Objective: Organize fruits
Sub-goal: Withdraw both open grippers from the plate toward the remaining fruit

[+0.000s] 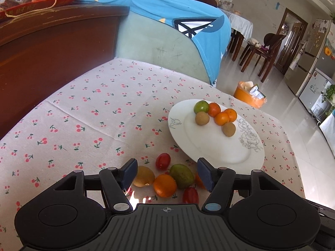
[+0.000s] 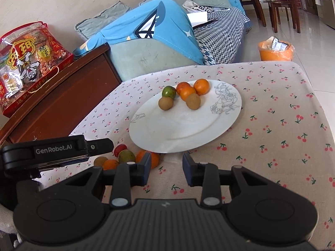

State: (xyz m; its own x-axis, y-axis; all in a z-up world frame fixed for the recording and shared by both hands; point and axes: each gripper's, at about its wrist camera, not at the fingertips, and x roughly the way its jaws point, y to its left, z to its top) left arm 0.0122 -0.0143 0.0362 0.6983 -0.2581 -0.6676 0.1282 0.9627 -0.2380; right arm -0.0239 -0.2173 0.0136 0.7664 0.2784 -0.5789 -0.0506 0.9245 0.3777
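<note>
Bench: covered with a pale woven cloth printed with small red cherries; creases run across the fabric.
Plate: a smooth white oval plate with a grey line-drawn rose on its rim; in the right wrist view its long axis runs from near left to far right.
Fruit on plate: a round green fruit, three glossy oranges and two matte brown kiwis, grouped at the far end of the plate, several of them touching.
Loose fruit: lying on the cloth just beside the plate's near edge. An egg-shaped green fruit with a reddish blush, its long axis slanting from far left to near right; a round orange touching it; a dull yellow-brown fruit; two shiny oblong red tomatoes, the near one roughly upright in the left wrist view.
Left claw: the left claw has its dark blue padded fingers spread wide, straddling the loose pile and gripping nothing. Whether the pads touch any fruit I cannot tell.
Right claw: the right claw is spread apart over bare cloth, just short of the plate's near rim, holding nothing; a part-hidden orange sits just behind its left finger.
Surroundings: a brown wooden cabinet with a crinkly snack bag on top.
</note>
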